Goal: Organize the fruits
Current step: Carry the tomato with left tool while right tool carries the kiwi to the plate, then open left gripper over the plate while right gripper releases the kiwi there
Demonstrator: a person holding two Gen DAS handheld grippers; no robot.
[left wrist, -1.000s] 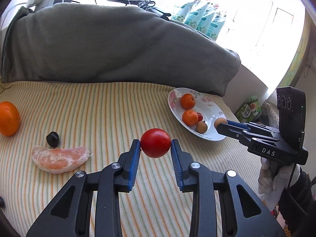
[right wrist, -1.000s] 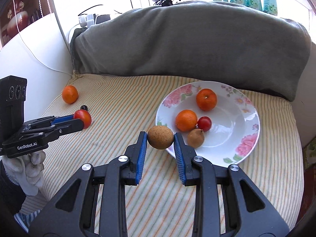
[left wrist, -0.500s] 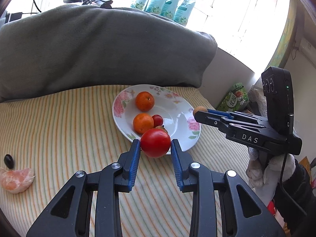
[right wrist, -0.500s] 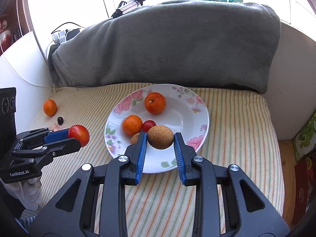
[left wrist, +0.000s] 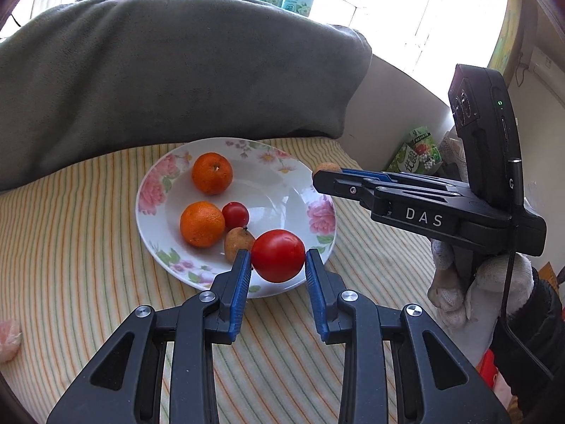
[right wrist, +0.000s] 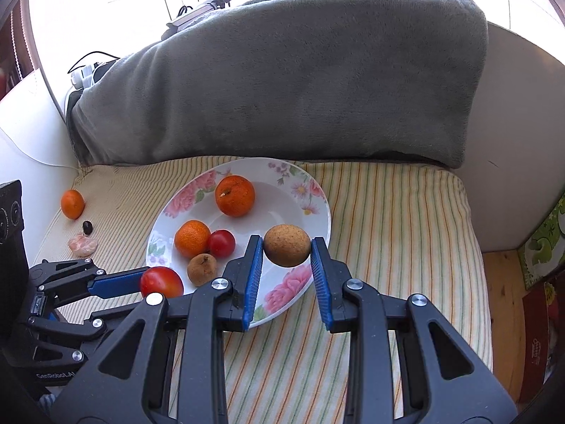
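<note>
Right wrist view shows the right gripper [right wrist: 286, 247] pinching a round brown fruit [right wrist: 286, 250] over the floral white plate [right wrist: 319, 199]; left gripper [left wrist: 278, 259] clamps a red tomato [left wrist: 278, 255]; four fruits plated; a small orange mandarin [right wrist: 72, 204] awaits.

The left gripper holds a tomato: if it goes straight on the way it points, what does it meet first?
Probably the small brown fruit on the plate, just ahead of the left gripper and its tomato; depth is unclear.

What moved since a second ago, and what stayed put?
Both grippers carried their fruit toward the plate: the left gripper brought the tomato over its near rim, the right gripper brought the brown fruit above it. Both kept hold; the fruit on the plate stayed.
</note>
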